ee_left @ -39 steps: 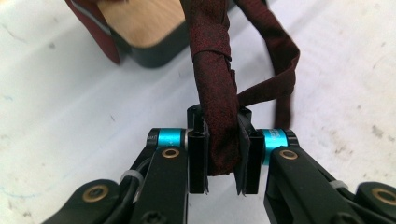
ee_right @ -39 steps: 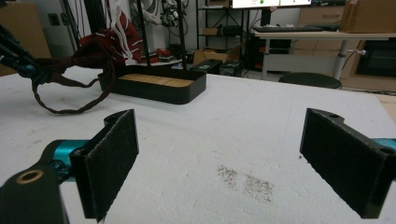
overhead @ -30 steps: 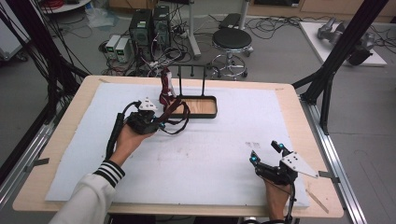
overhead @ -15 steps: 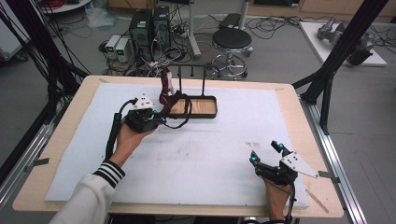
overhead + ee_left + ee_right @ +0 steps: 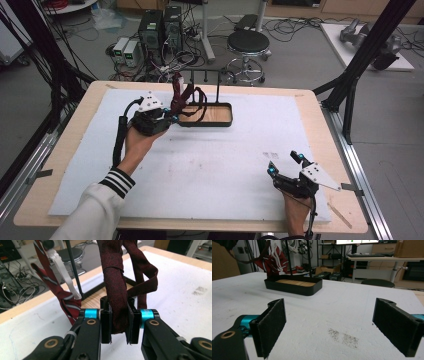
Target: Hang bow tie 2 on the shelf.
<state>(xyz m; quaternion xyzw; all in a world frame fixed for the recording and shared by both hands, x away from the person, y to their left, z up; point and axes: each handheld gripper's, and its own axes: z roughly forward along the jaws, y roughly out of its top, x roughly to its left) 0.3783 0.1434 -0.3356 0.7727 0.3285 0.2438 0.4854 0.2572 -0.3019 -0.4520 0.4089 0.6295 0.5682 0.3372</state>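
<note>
Lab table, wooden edge, covered by a white foam-like sheet, faintly smudged. Dark red necktie, finely textured weave, hangs from a black rack above its oblong tray with a wood-slat floor, at the sheet's far side. Left gripper clamps the tie's band. Striped red tie hangs beside. Right gripper, felt-padded jaws spread wide, rests near the sheet's near right corner.

The white worktop lies bare between the two grippers, wide room to pass. At its far edge the black tray and its upright rods block the way, with a dark tie and a striped tie hanging there.
</note>
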